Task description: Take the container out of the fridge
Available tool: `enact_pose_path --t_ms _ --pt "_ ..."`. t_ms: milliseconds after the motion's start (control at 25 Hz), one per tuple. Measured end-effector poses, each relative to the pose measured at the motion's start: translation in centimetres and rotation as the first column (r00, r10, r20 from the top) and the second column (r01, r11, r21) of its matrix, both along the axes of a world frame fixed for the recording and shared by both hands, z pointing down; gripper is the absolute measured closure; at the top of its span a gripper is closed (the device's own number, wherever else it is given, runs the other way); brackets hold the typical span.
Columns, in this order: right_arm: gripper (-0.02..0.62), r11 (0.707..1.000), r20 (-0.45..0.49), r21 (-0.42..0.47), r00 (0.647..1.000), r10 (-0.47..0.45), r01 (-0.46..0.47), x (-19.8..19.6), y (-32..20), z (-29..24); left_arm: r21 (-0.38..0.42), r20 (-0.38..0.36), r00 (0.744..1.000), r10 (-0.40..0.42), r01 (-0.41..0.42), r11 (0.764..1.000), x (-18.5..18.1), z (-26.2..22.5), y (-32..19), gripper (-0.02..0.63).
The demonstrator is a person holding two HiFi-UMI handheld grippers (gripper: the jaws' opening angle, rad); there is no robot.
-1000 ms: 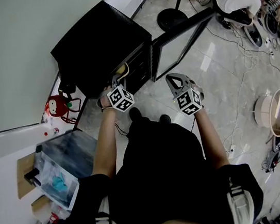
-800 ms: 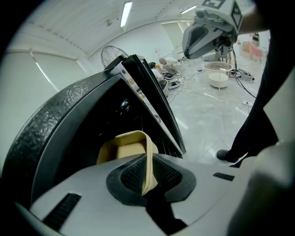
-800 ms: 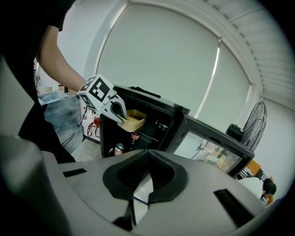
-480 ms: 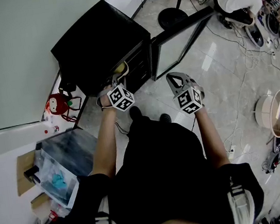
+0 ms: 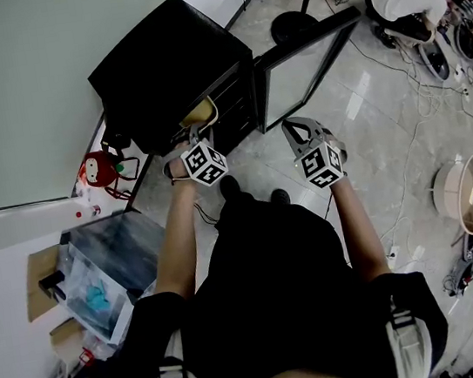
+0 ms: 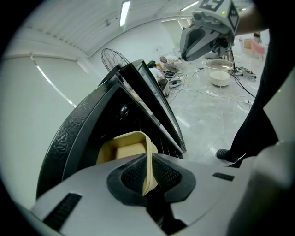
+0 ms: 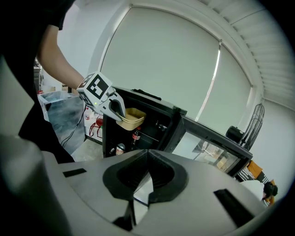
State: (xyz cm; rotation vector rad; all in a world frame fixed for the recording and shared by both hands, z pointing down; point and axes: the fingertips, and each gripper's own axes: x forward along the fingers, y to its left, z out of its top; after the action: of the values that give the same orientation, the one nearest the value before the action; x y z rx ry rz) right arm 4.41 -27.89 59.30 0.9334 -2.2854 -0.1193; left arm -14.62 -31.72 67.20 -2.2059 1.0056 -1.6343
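A beige plastic container (image 6: 122,148) hangs at the mouth of the black fridge (image 5: 166,62), whose glass door (image 5: 306,63) stands open to the right. My left gripper (image 6: 148,173) is shut on the container's near rim; in the head view this gripper (image 5: 196,137) is right at the fridge opening with the container (image 5: 200,112) just beyond it. My right gripper (image 5: 298,131) floats in front of the door, touching nothing. In the right gripper view its jaws (image 7: 147,173) are shut and empty, and the container (image 7: 131,117) shows in front of the upper shelf.
A cola bottle (image 7: 135,136) and a can (image 7: 120,148) stand lower in the fridge. A clear plastic box (image 5: 108,273) and a red toy (image 5: 96,171) sit to the left. A fan base (image 5: 290,30), floor cables and a round basin (image 5: 466,189) lie to the right.
More of the beige container shows at the fridge opening than a second ago; the left gripper has drawn it slightly outward. The right gripper has barely moved.
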Motion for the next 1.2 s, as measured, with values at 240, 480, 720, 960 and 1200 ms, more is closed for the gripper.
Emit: enact_pose_path --t_ms 240,480,720,960,1200 --pt "0.595 1.000 0.002 0.005 1.000 -0.015 0.015 0.6 0.9 -0.2 0.004 0.003 1.000 -0.012 0.012 1.000 0.7 -0.5 1.5 0.561" --pt "0.595 0.999 0.007 0.012 1.000 -0.031 0.031 1.1 1.9 -0.5 0.015 0.007 1.000 -0.002 0.002 1.000 2.1 -1.3 3.0 0.561" --pt "0.595 0.999 0.010 0.009 0.999 -0.043 0.043 2.0 3.6 -0.4 0.013 0.002 1.000 0.014 -0.014 1.000 4.1 -1.6 5.0 0.561" --pt "0.595 0.999 0.009 0.000 0.999 -0.047 0.047 3.2 5.0 0.2 0.013 -0.005 0.999 0.041 -0.041 0.999 6.7 -1.6 6.7 0.561" --pt "0.595 0.999 0.001 -0.003 0.999 -0.048 0.048 4.9 6.2 0.7 0.001 -0.017 0.998 0.066 -0.066 0.998 9.3 -1.4 8.5 0.561"
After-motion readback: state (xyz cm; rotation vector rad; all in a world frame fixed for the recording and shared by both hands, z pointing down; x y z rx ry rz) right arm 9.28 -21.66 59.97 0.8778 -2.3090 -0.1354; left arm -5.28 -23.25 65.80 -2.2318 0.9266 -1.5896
